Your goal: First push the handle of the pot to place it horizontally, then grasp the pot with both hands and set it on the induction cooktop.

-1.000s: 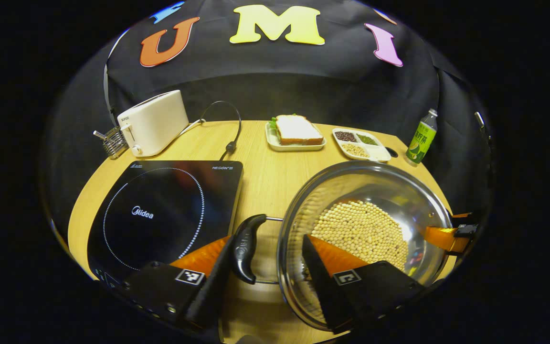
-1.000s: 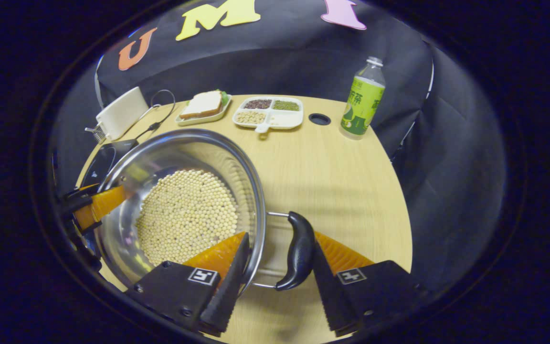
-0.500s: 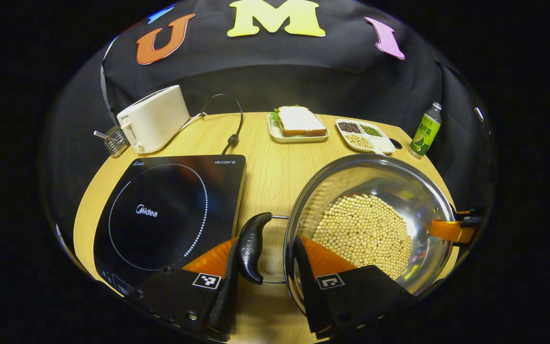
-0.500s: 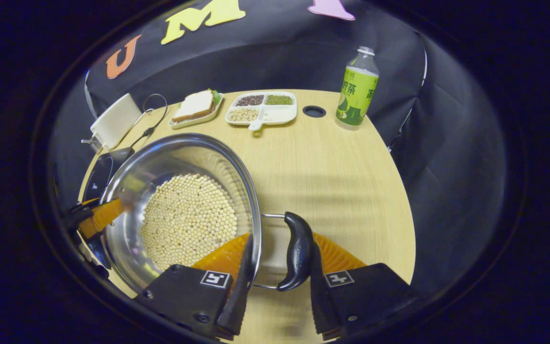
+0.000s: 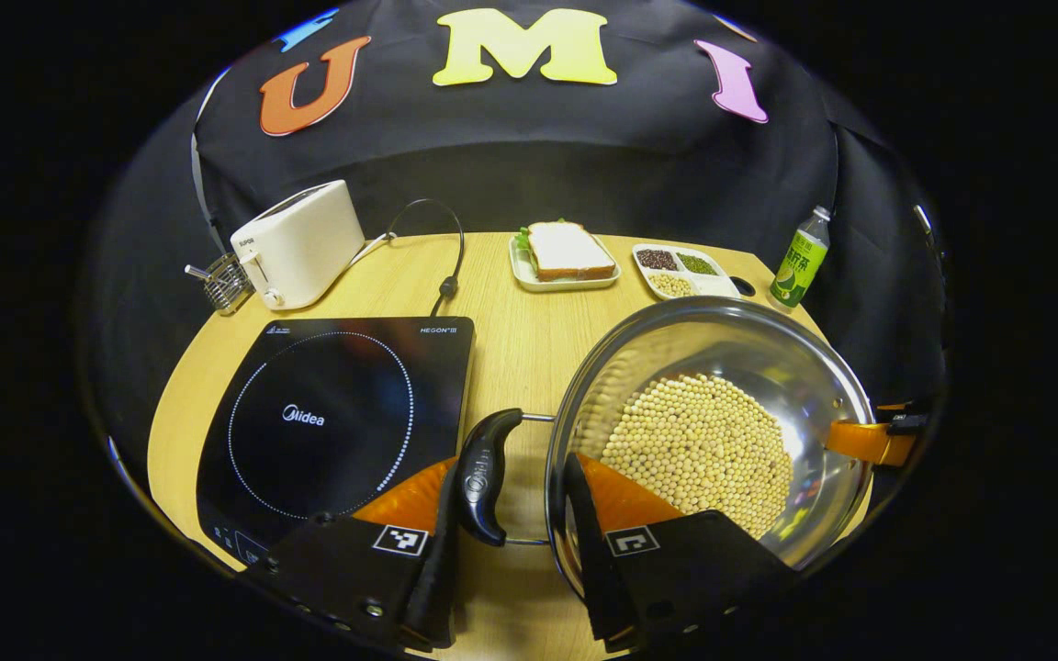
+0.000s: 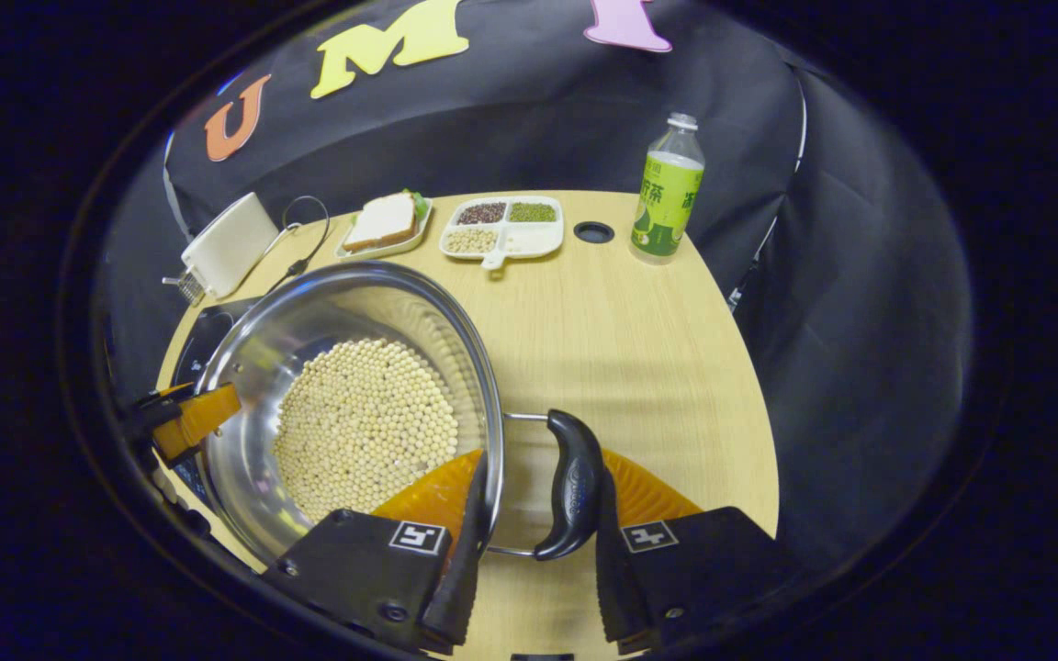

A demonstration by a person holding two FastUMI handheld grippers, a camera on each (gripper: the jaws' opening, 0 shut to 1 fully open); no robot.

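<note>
**Pot: both handles gripped, beside the cooktop**

The pot (image 5: 713, 441) sits between your two grippers, its bowl holding a layer of pale round beans (image 5: 699, 441). Your left gripper (image 5: 509, 514) pinches across the left handle (image 5: 483, 476): one finger presses the black grip from outside, the other lies inside the pot wall. Your right gripper (image 6: 534, 514) is closed the same way on the right handle (image 6: 570, 482), one finger inside the rim, one against the grip. Both handles lie horizontal.

Just left of the pot, the induction cooktop (image 5: 327, 413) lies flat on the wooden table (image 5: 511, 340). Whether the pot rests on the table or is raised cannot be told.

Farther back you see a toaster (image 5: 299, 243) with its cord (image 5: 442, 257), a sandwich on a tray (image 5: 566, 252), a divided dish of grains (image 6: 503, 225) and a green-labelled bottle (image 6: 667, 188).
</note>
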